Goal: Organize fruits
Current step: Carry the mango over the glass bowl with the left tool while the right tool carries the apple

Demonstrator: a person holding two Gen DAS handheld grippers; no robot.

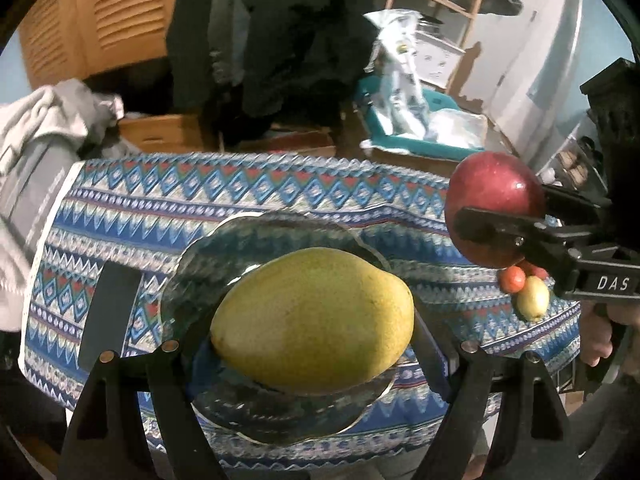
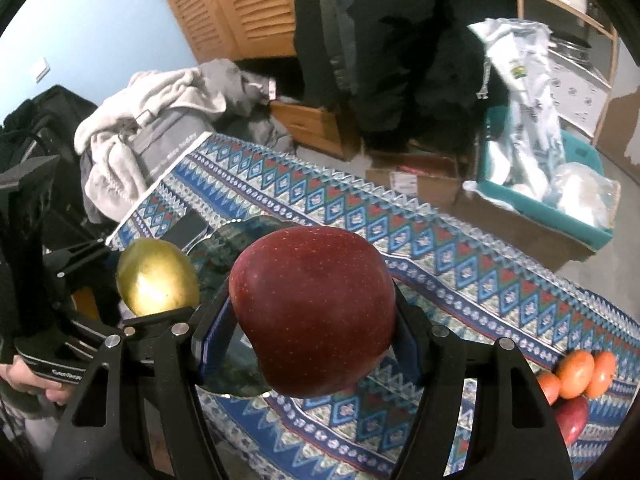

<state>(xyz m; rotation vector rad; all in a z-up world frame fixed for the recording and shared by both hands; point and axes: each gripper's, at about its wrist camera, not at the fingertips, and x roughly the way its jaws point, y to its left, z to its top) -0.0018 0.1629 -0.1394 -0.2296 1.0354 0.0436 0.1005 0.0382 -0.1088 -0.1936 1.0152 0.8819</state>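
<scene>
1. the left gripper (image 1: pixel 316 344) is clamped on a yellow-green mango (image 1: pixel 314 320), a finger pressing each end of it; the fruit hangs just above a glass plate (image 1: pixel 208 252) directly below the fingers.
2. the right gripper (image 2: pixel 316 320) is clamped on a red apple (image 2: pixel 314 312), carried to the right of the left gripper and above the patterned tablecloth (image 2: pixel 460 264), with the plate's edge just below and to its left.
3. step in hand, as i judge it: both fruits are on their way to the plate; neither rests on it yet.
4. next move calls for lowering the mango onto the glass before letting go, leaving room beside it for the apple, which could roll.
5. farther out to the right, small orange fruits (image 2: pixel 576 374) wait on the cloth.
6. readable writing: "das" on the right gripper's body; other labels are too blurred.
</scene>
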